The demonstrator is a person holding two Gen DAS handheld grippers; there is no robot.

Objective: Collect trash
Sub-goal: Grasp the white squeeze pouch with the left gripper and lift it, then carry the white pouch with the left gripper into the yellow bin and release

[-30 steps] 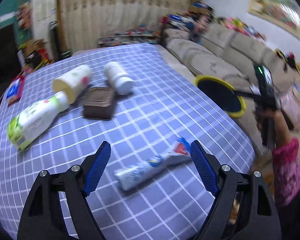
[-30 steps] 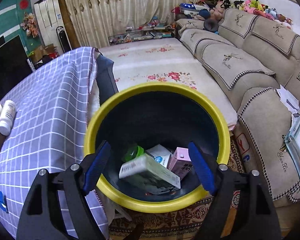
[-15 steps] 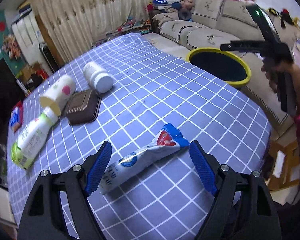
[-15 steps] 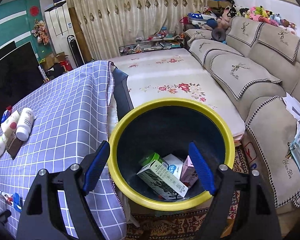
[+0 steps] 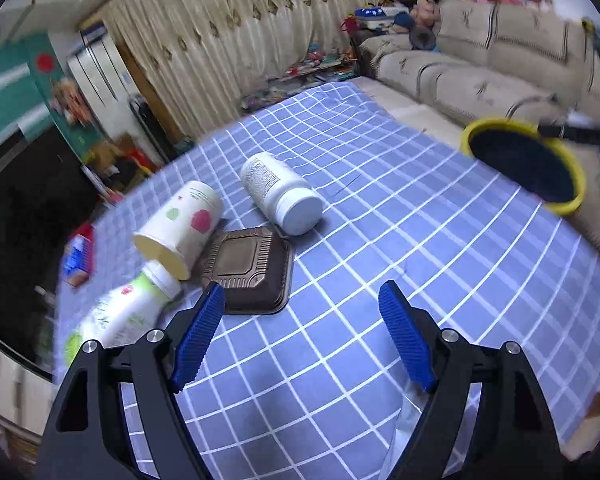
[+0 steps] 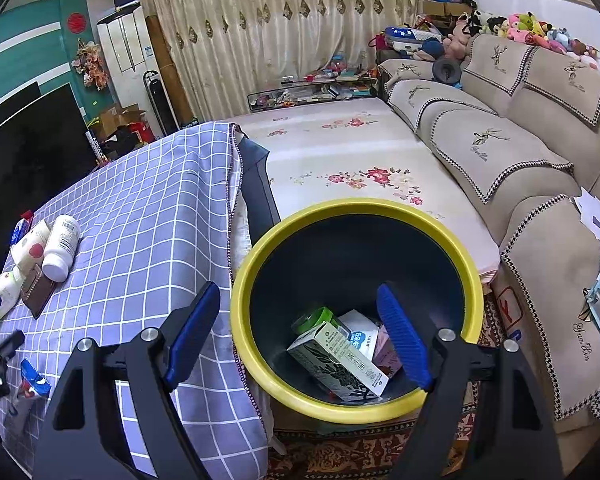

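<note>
A table draped in a blue checked tablecloth point(image 5: 380, 208) is seen from the left wrist view, and a yellow-rimmed bin point(image 6: 474, 280) is stood on the floor just beside its edge, presumably so that rubbish can be carried over in a short move. In the bin a green-printed carton point(image 6: 336, 360) is seen lying tilted on other packets, so part of the collecting is judged done.

Litter is left on the cloth in one touching cluster: a white bottle with green print point(image 5: 116, 320) on its side, a paper cup with coloured dots point(image 5: 180, 226) tipped over with its mouth toward the camera, a white pill bottle point(image 5: 280, 194) on its side, and a brown square plastic tray point(image 5: 252, 272) turned upside down among them. A blue-and-white wrapper point(image 6: 30, 382) is seen near the table's near edge in the right wrist view.

The left gripper point(image 5: 302, 338) is held above the cloth with its jaws spread wide and nothing between them, pointed at the cluster, probably the next pick. The right gripper point(image 6: 300, 332) is held over the bin's near rim, jaws likewise apart and empty.
</note>
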